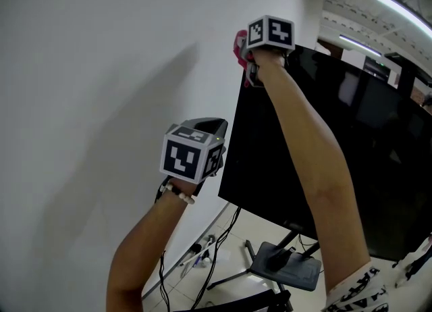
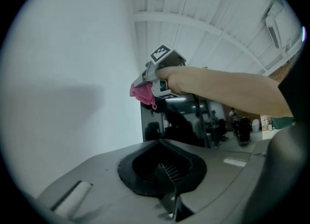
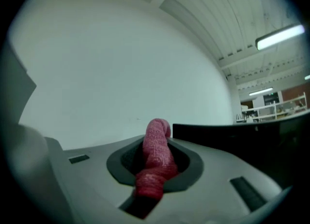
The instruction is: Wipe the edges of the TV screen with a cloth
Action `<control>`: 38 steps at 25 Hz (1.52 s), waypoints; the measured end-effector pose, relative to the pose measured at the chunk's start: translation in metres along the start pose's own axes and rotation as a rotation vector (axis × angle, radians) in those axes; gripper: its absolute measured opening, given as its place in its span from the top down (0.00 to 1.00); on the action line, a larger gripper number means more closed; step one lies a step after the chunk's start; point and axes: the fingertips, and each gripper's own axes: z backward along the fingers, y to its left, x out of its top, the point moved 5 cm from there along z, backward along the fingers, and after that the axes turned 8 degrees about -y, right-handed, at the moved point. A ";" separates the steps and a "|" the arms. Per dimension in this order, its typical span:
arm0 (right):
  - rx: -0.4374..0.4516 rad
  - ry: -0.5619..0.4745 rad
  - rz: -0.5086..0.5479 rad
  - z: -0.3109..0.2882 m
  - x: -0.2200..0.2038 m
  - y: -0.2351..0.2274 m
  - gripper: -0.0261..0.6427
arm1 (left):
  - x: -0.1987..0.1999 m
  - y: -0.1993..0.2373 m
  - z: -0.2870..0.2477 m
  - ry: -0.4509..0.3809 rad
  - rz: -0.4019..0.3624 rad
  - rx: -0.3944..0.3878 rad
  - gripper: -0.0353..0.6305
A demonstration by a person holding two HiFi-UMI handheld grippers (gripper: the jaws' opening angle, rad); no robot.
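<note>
A black TV screen [image 1: 351, 142] stands on a stand beside a white wall. My right gripper [image 1: 247, 57] is raised to the TV's upper left corner and is shut on a pink cloth [image 1: 239, 48], which rests at that corner. In the right gripper view the pink cloth [image 3: 156, 162] bulges up from between the jaws, with the TV's top edge [image 3: 232, 128] just beyond. My left gripper [image 1: 210, 130] hangs lower, left of the TV's left edge, shut with nothing in it. The left gripper view shows the right gripper [image 2: 143, 83] with the pink cloth [image 2: 142, 93] above the TV [image 2: 179, 121].
The white wall [image 1: 101, 101] fills the left side, close behind the TV. Below, the TV stand's base [image 1: 287, 270] and several cables [image 1: 202, 256] lie on the tiled floor. Ceiling lights [image 1: 398, 7] and shelving show beyond the TV at the far right.
</note>
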 end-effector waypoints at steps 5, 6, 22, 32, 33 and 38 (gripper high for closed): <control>-0.032 -0.010 -0.163 -0.003 -0.005 -0.019 0.85 | -0.002 -0.003 0.001 -0.003 0.012 -0.019 0.94; -0.035 -0.011 -0.192 -0.005 -0.006 -0.022 0.85 | -0.002 -0.002 0.001 -0.005 0.016 -0.017 0.94; -0.081 -0.127 -0.502 0.002 -0.043 -0.040 0.85 | -0.007 0.001 0.004 0.013 0.043 -0.008 0.94; -0.086 -0.162 -0.600 0.008 -0.111 -0.040 0.85 | -0.025 0.002 0.008 0.046 0.063 -0.018 0.94; -0.085 -0.166 -0.605 0.010 -0.116 -0.037 0.85 | -0.029 0.004 0.012 0.047 0.066 -0.016 0.94; -0.099 -0.174 -0.613 0.018 -0.146 -0.017 0.85 | -0.048 0.010 0.028 0.058 0.090 -0.013 0.94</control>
